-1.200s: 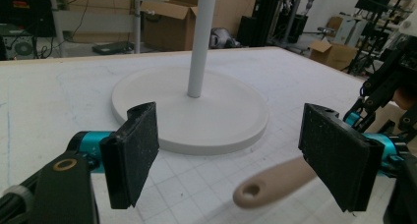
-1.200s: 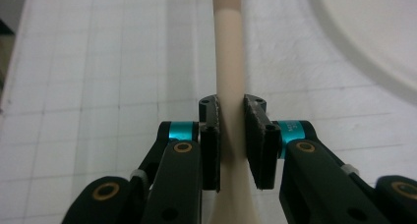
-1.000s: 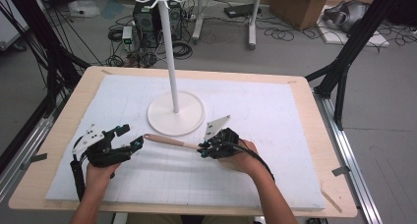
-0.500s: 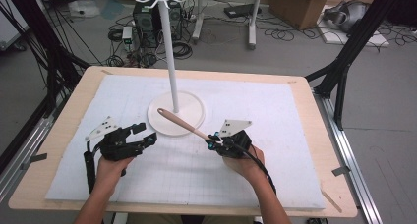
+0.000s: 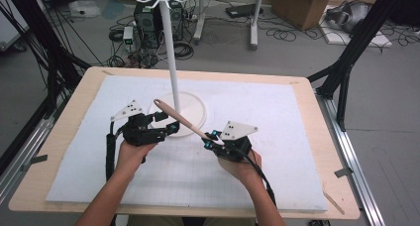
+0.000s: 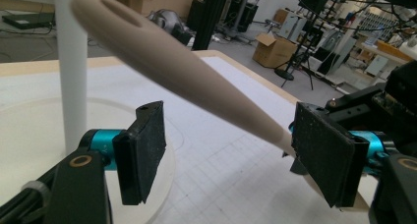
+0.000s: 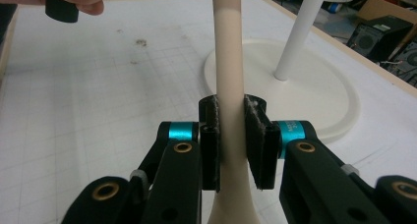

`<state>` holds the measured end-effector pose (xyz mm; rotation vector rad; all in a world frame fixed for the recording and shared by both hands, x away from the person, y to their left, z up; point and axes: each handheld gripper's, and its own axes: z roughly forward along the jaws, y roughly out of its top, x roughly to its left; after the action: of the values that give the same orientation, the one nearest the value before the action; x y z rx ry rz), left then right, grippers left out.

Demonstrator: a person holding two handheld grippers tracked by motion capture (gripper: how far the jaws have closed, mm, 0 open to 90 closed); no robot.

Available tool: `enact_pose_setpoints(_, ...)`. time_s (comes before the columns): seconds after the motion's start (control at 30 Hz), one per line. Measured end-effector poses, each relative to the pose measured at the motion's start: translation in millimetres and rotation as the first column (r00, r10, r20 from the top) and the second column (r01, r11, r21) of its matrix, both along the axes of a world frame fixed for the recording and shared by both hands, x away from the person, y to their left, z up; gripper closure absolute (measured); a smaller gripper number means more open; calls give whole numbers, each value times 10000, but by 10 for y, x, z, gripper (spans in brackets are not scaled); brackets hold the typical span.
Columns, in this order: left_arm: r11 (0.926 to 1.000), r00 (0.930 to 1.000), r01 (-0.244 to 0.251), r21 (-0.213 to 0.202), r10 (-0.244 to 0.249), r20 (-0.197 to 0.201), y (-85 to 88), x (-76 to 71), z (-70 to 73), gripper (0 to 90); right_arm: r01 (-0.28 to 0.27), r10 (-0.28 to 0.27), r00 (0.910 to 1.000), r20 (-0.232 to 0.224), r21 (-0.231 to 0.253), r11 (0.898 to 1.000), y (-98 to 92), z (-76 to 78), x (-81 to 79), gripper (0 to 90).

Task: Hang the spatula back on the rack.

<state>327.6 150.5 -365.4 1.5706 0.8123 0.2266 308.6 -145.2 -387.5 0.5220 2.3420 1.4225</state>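
The left hand-held gripper (image 5: 168,128), black with rough flat pads, stands apart with nothing clamped; its jaws have narrowed a little. Just beyond it is the round white base of the stand (image 5: 190,112). The smooth, tapered beige spoon (image 5: 179,118) slants up over that base. The right hand-held gripper (image 5: 212,139) is clamped on the spoon's thin neck. A second ago the spoon lay low, level above the bench (image 5: 307,137); the left hand-held gripper has since moved towards the stand.
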Motion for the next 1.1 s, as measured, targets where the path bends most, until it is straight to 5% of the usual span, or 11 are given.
enact_pose_setpoints(0.3, 9982, 9978, 603, 63, -600, -298, -71, 87, 154, 574, 164, -165, 9999, 7, 55, 9998, 42, 4, -14, 782)
enact_pose_setpoints(0.5, 9839, 9869, 1567, -856, -1594, -259, -84, 101, 278, 672, 79, -85, 9996, 255, 255, 9996, 26, 31, -16, 782)
enact_pose_setpoints(0.67, 9629, 9722, 2310, -1395, -2342, -70, -106, 105, 410, 726, -51, 30, 9991, 416, 513, 9987, 3, 119, -29, 782)
enact_pose_setpoints(1.0, 9459, 9492, 3097, -972, -3015, 904, -144, 58, 601, 738, -1075, 1017, 9927, 645, 940, 9897, -60, 222, 21, 765)
enact_pose_setpoints(1.1, 9378, 9368, 3377, -801, -3267, 1251, -162, 32, 670, 740, -1535, 1470, 9870, 648, 1093, 9821, -56, 263, 43, 585)
